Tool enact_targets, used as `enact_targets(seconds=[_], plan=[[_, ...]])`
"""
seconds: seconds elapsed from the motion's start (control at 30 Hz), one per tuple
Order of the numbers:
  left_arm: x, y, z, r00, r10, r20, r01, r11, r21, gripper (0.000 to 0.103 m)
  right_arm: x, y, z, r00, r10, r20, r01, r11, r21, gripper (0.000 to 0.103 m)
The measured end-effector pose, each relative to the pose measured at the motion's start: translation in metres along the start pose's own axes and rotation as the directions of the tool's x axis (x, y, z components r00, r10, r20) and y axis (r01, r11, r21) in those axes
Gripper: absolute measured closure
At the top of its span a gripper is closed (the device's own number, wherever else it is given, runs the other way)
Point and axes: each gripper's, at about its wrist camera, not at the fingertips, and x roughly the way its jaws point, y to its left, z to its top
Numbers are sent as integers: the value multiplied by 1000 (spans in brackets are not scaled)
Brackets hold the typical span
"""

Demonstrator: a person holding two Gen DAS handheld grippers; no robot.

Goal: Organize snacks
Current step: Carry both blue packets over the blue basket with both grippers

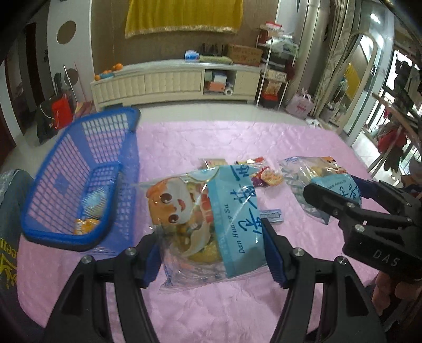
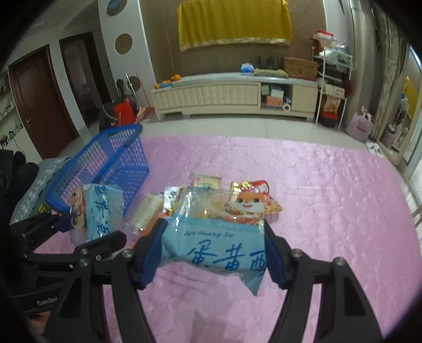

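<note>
Left wrist view: an egg-yolk pastry bag (image 1: 211,219) sits centre frame, pinched between the left claw (image 1: 213,250). At right, the right claw (image 1: 340,203) grips another bag (image 1: 327,182). A blue basket (image 1: 87,179) stands left on the pink surface (image 1: 237,139).

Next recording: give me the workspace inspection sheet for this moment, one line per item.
Surface: pink quilted cloth, wrinkled.
Job's things: blue basket at the left, tilted, some snacks inside; two Dan Huang Su packs, left pack and right pack; small snack packets loose behind them.
Clutter: nothing seen.
Grippers: left gripper shut on left pack; right gripper shut on right pack.
Cables: nothing seen.
Surroundings: cream TV cabinet, yellow cloth, white shelf rack.
</note>
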Motion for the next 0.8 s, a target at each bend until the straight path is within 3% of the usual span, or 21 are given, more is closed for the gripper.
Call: enact_targets(seconds=[0.33, 0.8], plan=[[-66, 36, 6, 995, -39, 91, 41, 999, -27, 39, -47, 46, 23, 997, -18, 71, 22, 998, -58, 31], [-110, 107, 18, 985, 82, 149, -83, 997, 4, 39, -45, 128, 56, 993, 49, 107, -27, 980, -200, 31]])
